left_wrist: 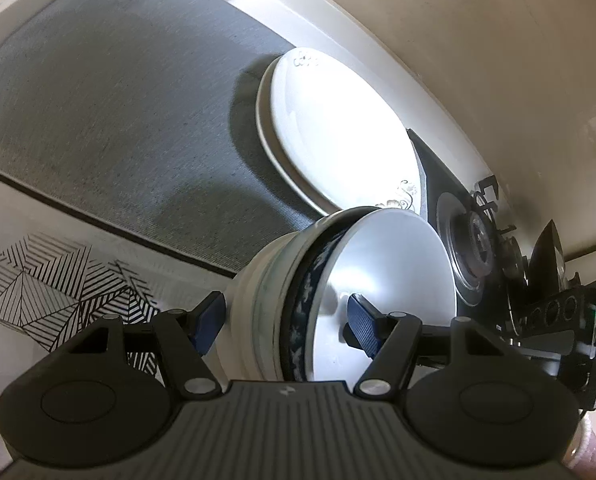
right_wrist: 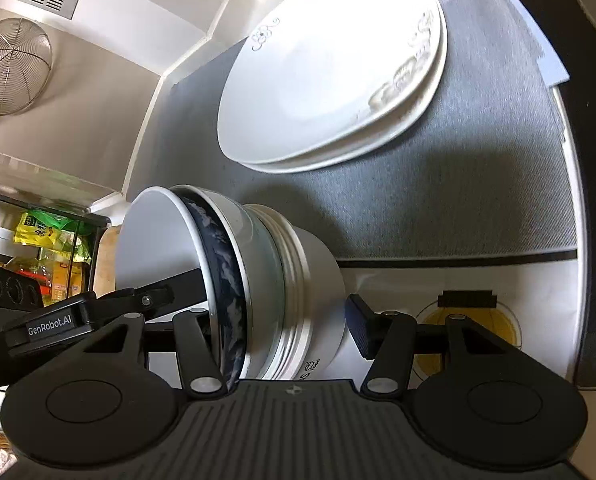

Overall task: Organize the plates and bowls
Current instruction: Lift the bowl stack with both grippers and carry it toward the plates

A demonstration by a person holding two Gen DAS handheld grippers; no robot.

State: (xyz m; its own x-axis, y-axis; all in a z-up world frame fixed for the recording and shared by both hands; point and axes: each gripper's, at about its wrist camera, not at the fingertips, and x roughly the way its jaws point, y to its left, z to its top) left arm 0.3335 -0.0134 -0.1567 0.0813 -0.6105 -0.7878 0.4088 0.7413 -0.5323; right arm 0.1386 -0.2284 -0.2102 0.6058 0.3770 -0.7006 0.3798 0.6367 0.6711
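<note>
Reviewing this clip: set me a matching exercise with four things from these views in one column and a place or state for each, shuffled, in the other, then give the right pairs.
Things:
1. stack of bowls
2. white plates
3. wire strainer
4. gas burner

Places or states:
A. hanging on the wall
B. lying stacked on the grey mat
C. on the dark stove top, past the mat's end
D. tipped on its side between the left gripper and the right gripper

Pairs: 1-D, 2-B, 3-A, 4-C
</note>
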